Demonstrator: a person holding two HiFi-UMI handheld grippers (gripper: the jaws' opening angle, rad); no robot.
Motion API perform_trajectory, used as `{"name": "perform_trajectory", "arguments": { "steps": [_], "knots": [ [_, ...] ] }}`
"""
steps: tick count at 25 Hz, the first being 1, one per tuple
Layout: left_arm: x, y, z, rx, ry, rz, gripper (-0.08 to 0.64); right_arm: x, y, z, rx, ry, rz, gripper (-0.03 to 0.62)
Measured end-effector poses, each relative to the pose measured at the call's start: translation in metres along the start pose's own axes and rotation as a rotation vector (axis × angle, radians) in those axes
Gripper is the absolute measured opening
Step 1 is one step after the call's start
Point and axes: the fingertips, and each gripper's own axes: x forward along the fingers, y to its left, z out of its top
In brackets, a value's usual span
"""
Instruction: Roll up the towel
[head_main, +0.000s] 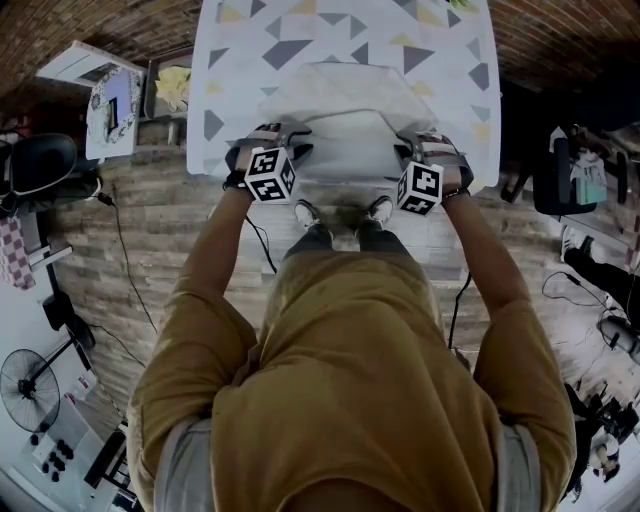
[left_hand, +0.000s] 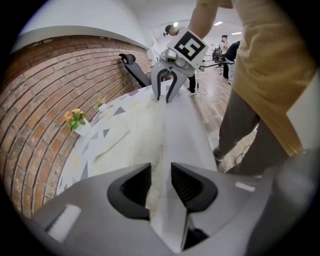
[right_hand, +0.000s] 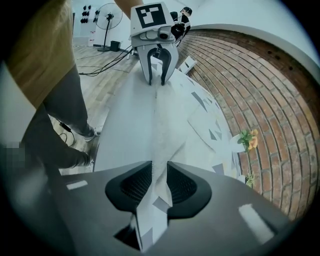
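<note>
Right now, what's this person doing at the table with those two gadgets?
A person holds a gripper in each hand. The left gripper and the right gripper are each clamped on the near edge of a white towel lying on the patterned tablecloth. The edge is pinched up into a ridge between them; the rest lies flat.

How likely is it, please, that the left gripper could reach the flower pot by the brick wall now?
Probably not: the left gripper is shut on the towel, and the flower pot stands well away from it.
</note>
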Motion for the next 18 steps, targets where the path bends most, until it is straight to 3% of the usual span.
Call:
{"name": "perform_trajectory", "arguments": {
  "steps": [9,13,18],
  "knots": [
    [-0.003,0.009,-0.01,-0.04,0.017,0.055,0.143,0.001,0.007,-0.001,0.045,0.007,0.011,0.036],
    [-0.004,0.005,-0.01,-0.084,0.007,0.07,0.083,-0.004,0.009,0.002,0.088,-0.001,0.021,0.034],
    [-0.018,0.0,-0.003,-0.115,-0.017,0.071,0.075,-0.021,0.01,0.009,0.12,-0.029,0.017,0.034]
  ]
}}
